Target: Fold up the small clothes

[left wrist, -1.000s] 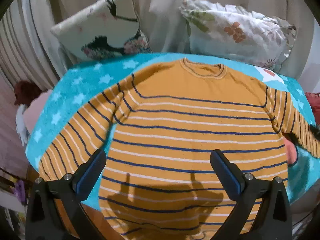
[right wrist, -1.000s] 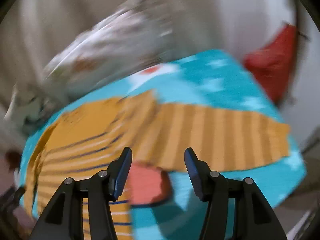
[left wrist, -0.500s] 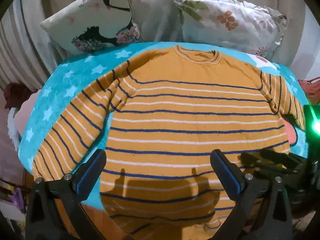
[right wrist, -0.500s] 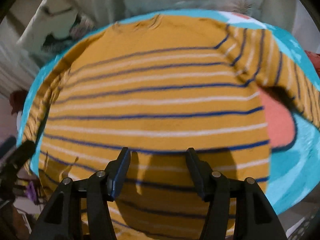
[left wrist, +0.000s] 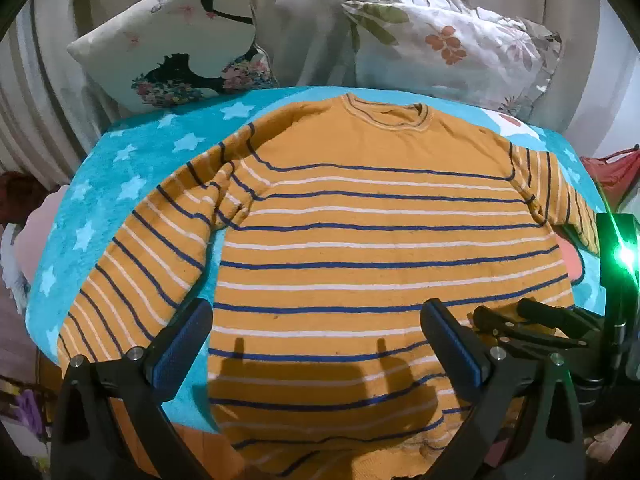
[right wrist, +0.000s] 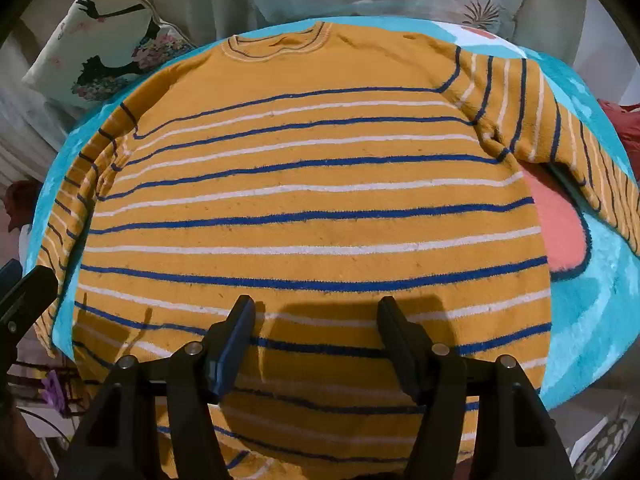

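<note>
An orange sweater (left wrist: 360, 240) with blue and white stripes lies flat and face up on a turquoise star blanket (left wrist: 120, 168), collar at the far side, both sleeves spread out. It also fills the right wrist view (right wrist: 312, 184). My left gripper (left wrist: 316, 328) is open and empty, above the sweater's lower hem. My right gripper (right wrist: 316, 324) is open and empty, above the lower right part of the sweater body; it also shows at the right edge of the left wrist view (left wrist: 536, 320).
Two patterned pillows (left wrist: 172, 60) (left wrist: 452, 44) lean against a curtain behind the blanket. A pink patch of the blanket (right wrist: 556, 224) shows beside the right sleeve. A red bag (left wrist: 616, 168) sits off the right edge. The blanket's front edge drops away near the hem.
My right gripper swung left from the right sleeve to over the sweater body and came into the left wrist view. My left gripper drew back slightly.
</note>
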{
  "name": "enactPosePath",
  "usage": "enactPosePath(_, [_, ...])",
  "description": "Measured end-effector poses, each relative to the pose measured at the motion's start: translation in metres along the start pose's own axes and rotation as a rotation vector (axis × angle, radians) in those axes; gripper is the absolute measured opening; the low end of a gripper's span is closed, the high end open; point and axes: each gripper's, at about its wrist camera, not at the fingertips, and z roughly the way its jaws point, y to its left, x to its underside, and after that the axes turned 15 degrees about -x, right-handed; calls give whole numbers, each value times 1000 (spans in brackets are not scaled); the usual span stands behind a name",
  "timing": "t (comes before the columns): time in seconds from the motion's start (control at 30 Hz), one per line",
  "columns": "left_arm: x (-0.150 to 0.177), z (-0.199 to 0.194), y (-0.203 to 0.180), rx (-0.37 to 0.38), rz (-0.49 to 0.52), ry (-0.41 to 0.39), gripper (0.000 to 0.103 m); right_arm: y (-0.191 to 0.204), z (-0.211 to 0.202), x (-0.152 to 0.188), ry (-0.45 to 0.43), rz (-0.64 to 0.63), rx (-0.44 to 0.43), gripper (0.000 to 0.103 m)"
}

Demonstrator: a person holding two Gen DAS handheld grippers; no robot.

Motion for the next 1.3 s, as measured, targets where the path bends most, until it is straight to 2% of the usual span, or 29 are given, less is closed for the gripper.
enactPosePath(0.33, [0, 7, -5, 19, 19, 23, 103, 3, -1, 6, -13, 41, 22, 70])
enactPosePath(1.3, [-2, 25, 3, 36, 9, 69, 103, 5, 8, 1, -4, 38, 34, 77])
